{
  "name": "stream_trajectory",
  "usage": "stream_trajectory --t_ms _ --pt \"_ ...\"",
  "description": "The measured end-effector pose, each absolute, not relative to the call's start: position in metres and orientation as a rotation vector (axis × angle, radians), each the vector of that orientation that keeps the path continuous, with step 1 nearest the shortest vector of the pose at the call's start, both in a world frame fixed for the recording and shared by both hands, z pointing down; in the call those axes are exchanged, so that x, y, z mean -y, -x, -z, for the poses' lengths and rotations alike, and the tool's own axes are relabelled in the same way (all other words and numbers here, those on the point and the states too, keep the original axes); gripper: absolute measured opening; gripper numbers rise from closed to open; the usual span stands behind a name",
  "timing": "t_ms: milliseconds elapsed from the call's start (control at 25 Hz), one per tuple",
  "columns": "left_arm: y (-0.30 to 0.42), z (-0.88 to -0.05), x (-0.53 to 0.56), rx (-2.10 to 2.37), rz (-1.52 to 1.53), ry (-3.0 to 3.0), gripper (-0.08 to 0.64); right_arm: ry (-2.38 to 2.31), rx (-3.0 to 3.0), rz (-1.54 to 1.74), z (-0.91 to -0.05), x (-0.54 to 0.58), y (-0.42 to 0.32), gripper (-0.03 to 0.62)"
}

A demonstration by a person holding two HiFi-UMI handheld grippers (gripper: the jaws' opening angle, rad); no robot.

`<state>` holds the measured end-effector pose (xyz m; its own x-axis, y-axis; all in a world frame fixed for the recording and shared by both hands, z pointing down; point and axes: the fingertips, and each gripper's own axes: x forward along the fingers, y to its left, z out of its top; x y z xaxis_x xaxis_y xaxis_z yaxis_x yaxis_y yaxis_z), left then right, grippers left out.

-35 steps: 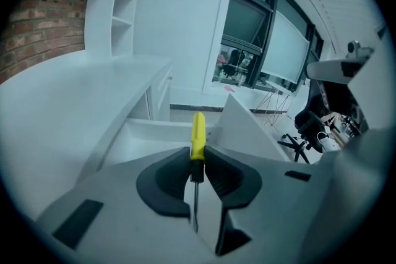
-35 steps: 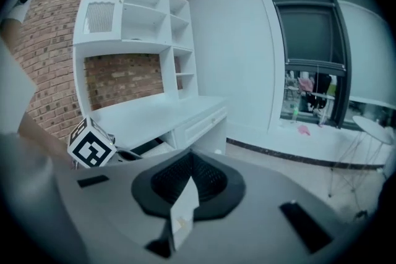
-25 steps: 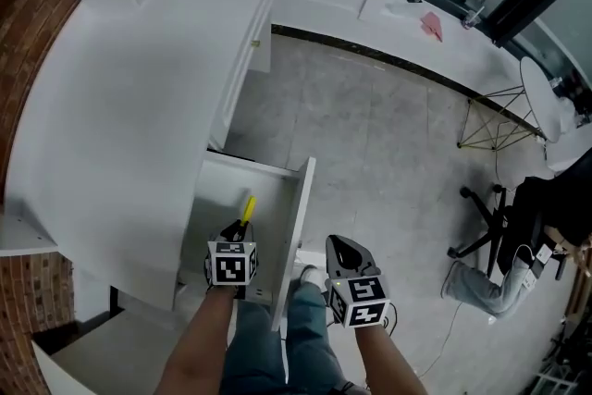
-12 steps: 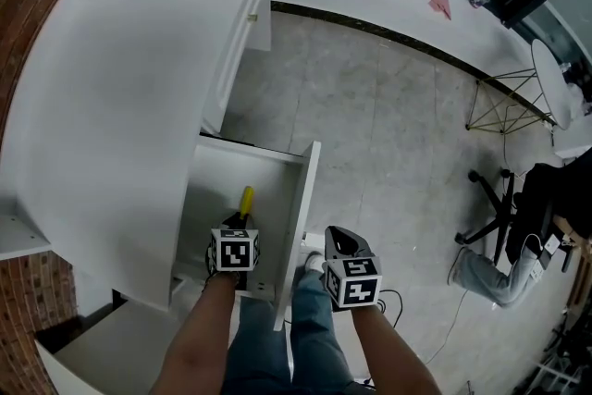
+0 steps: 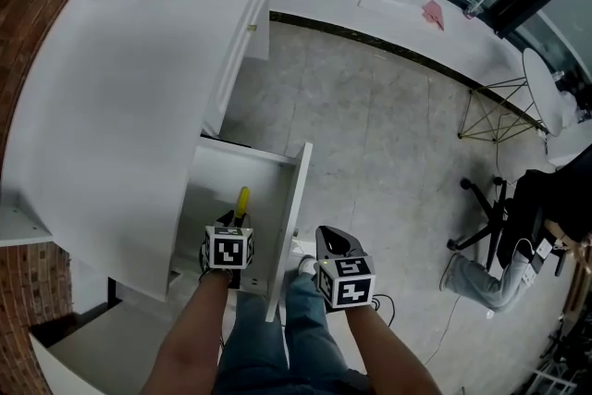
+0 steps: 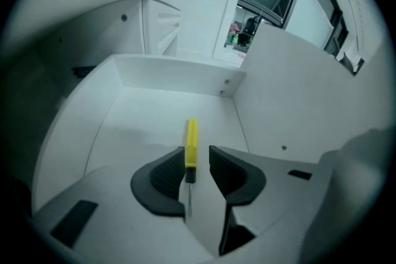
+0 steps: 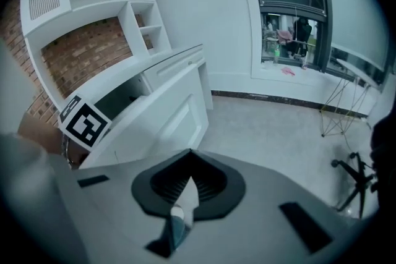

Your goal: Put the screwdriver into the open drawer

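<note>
White drawer (image 5: 292, 227) is standing open, with the screwdriver (image 6: 192, 140) lying on its floor, unmoved this past second. Left gripper (image 6: 197, 161) is staying low, jaws parted astride the shaft, gripping nothing. Right gripper (image 7: 189, 181) is hanging closed and empty. Placement is looking finished.

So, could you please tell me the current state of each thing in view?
drawer: pulled open.
screwdriver: lying on the drawer floor, between the left jaws, not clamped.
left gripper: open, jaws apart either side of the screwdriver.
right gripper: shut, empty.
</note>
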<state>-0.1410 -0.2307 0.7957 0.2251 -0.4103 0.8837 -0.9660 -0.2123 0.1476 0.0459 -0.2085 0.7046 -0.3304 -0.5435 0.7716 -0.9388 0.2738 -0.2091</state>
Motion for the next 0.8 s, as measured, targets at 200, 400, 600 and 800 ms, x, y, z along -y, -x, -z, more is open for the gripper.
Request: stream_trajectory --t_ms 200,400,600,800 --pt "0.136 -0.736 0.235 1.334 -0.876 -1.845 0.124 -1.421 2.025 -0.858 -0.653 0.219 -0.057 0.011" --pt "0.136 -0.673 0.23 1.383 -0.793 -1.953 0.091 -1.403 2.15 -0.732 -0.592 0.225 -0.054 0.011" --pt "0.142 -0.605 0.223 1.437 -0.637 -2.047 0.018 -1.362 2.304 -0.735 -0.53 0.221 -0.047 0.011" --pt "0.135 -0.536 0.215 1.463 -0.567 -2.238 0.014 -1.354 2.439 -0.61 -0.462 0.215 -0.042 0.011"
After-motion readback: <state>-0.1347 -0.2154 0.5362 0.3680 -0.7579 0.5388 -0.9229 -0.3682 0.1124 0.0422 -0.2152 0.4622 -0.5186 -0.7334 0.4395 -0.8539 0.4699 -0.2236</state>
